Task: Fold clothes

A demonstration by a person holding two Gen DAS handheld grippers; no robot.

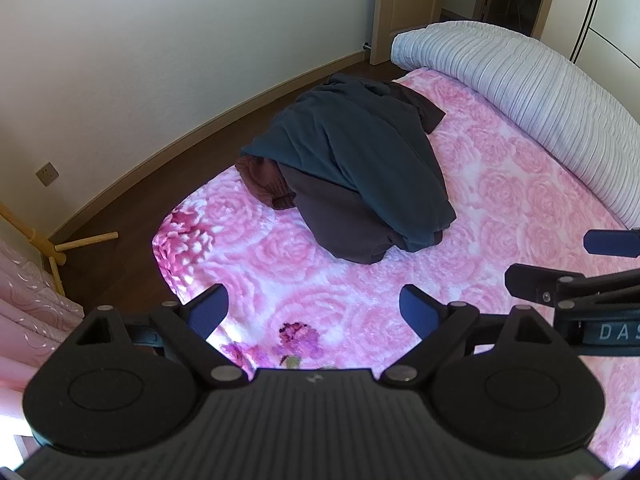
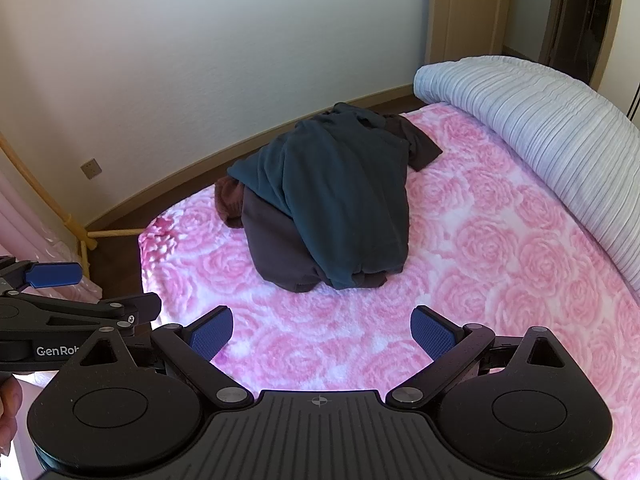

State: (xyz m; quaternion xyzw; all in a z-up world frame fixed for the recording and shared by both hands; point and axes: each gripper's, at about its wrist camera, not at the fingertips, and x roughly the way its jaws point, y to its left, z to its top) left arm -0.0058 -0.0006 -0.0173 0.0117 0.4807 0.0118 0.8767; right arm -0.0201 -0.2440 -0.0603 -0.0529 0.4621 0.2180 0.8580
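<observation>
A heap of clothes lies on the pink rose-patterned bed cover [image 1: 500, 208] [image 2: 500, 248]: a dark teal garment [image 1: 360, 152] [image 2: 344, 196] on top, a dark brown one [image 1: 336, 220] [image 2: 276, 248] under it, and a maroon knit piece [image 1: 264, 184] [image 2: 230, 200] at its left. My left gripper [image 1: 316, 312] hovers open over the cover, short of the heap, nothing between its blue pads. My right gripper [image 2: 322, 334] is likewise open and empty, in front of the heap. Each gripper shows at the edge of the other's view.
A rolled grey-striped duvet [image 1: 520, 76] [image 2: 540, 120] runs along the bed's far right side. Dark wooden floor [image 1: 192, 148] and a white wall [image 1: 160, 40] lie behind the heap. A wooden rack foot [image 1: 86, 240] and pink curtain [image 1: 32, 312] stand at the left.
</observation>
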